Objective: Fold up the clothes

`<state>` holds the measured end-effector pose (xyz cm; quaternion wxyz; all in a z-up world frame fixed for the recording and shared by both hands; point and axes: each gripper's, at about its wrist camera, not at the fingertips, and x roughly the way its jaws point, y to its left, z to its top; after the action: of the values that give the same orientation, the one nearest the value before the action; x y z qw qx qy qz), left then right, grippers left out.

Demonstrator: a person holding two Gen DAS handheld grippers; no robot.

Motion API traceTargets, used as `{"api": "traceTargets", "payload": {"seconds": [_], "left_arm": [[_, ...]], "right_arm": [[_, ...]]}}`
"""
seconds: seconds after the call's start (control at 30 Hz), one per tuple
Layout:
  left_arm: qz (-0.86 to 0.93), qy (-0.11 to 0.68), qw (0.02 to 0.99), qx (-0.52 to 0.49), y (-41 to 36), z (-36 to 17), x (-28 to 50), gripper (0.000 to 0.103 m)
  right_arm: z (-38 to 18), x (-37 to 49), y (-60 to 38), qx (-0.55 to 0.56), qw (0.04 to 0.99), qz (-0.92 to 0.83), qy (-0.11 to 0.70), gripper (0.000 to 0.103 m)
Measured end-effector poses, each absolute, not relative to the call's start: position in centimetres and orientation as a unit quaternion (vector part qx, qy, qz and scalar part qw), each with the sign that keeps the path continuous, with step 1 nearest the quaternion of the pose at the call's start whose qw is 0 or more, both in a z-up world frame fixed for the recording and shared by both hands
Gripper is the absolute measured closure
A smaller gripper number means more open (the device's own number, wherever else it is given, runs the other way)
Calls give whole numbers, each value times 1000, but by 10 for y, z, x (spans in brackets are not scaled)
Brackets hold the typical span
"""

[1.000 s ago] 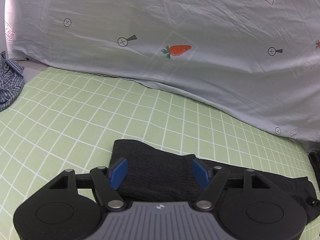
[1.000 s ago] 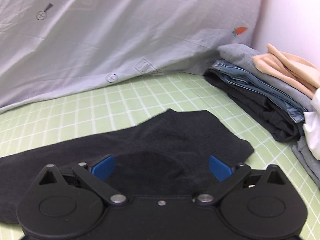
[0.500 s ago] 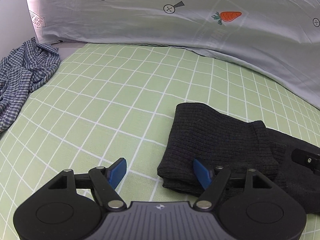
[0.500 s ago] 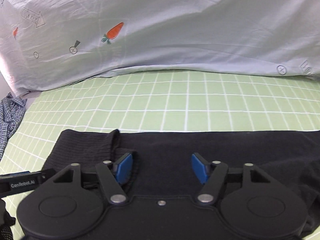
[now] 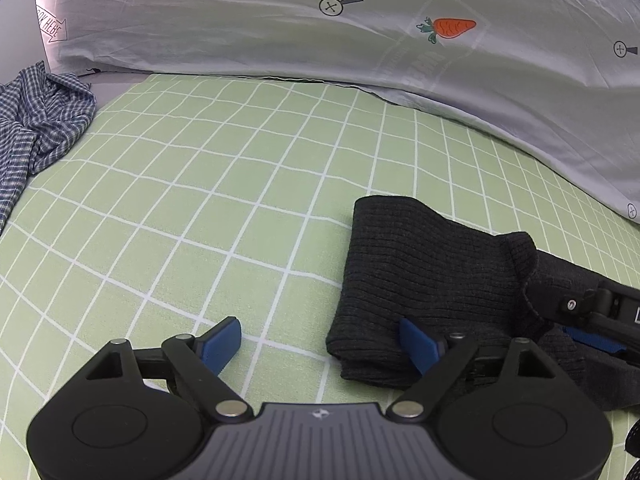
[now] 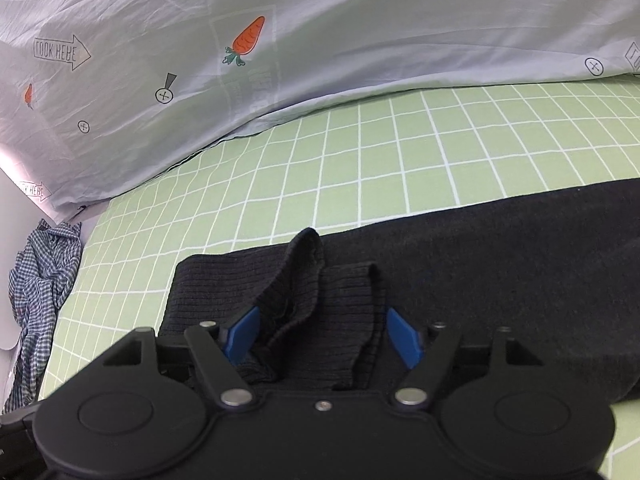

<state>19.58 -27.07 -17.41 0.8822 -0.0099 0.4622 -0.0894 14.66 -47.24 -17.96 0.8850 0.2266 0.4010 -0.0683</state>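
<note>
A black knit garment [image 5: 432,272] lies flat on the green checked sheet [image 5: 200,200], its ribbed end to the left. My left gripper [image 5: 320,344] hovers at that end's near corner. Its jaws are opening, with mostly bare sheet between them and the right pad [image 5: 416,344] at the ribbed edge. My right gripper [image 6: 322,336] sits over the ribbed end [image 6: 224,284], and its jaws are opening too. A rumpled fold of the rib [image 6: 304,276] stands between its pads. In the left wrist view the right gripper's fingers [image 5: 580,304] rest on the garment at the right edge.
A pale grey quilt with carrot prints [image 5: 320,60] banks up along the far side of the bed [image 6: 320,40]. A crumpled blue checked shirt [image 5: 40,120] lies at the left edge [image 6: 36,280]. Green sheet [image 6: 400,160] stretches between the garment and the quilt.
The right gripper swung left from the folded pile to the ribbed end, narrowed, then widened around a raised fold. The left gripper shifted left and down off the garment, and its jaws widened.
</note>
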Motion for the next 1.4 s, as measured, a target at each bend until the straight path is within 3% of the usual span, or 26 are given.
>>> {"api": "traceTargets", "payload": {"seconds": [0.47, 0.6, 0.73, 0.77, 0.8, 0.87, 1.2, 1.4], "left_arm": [[-99, 469, 878, -1, -268, -175, 196, 10], [-104, 470, 876, 3, -267, -175, 198, 8], [-107, 471, 875, 6, -265, -175, 199, 6], [-106, 471, 876, 6, -266, -175, 200, 6], [-101, 469, 877, 4, -267, -173, 200, 6], [-92, 464, 881, 3, -270, -168, 199, 8], [-95, 415, 905, -1, -298, -137, 189, 8], [-96, 428, 897, 53, -332, -160, 183, 8]], "right_arm": [[-166, 139, -465, 233, 894, -106, 368, 16], [-176, 149, -459, 221, 888, -112, 388, 17], [-185, 152, -452, 198, 890, -112, 396, 33], [-186, 153, -450, 188, 892, -110, 396, 47], [-185, 154, -449, 178, 896, -101, 394, 72], [-182, 155, -447, 168, 903, -77, 388, 82], [-103, 120, -477, 38, 950, -92, 296, 83], [-112, 101, -532, 24, 938, -141, 316, 83]]}}
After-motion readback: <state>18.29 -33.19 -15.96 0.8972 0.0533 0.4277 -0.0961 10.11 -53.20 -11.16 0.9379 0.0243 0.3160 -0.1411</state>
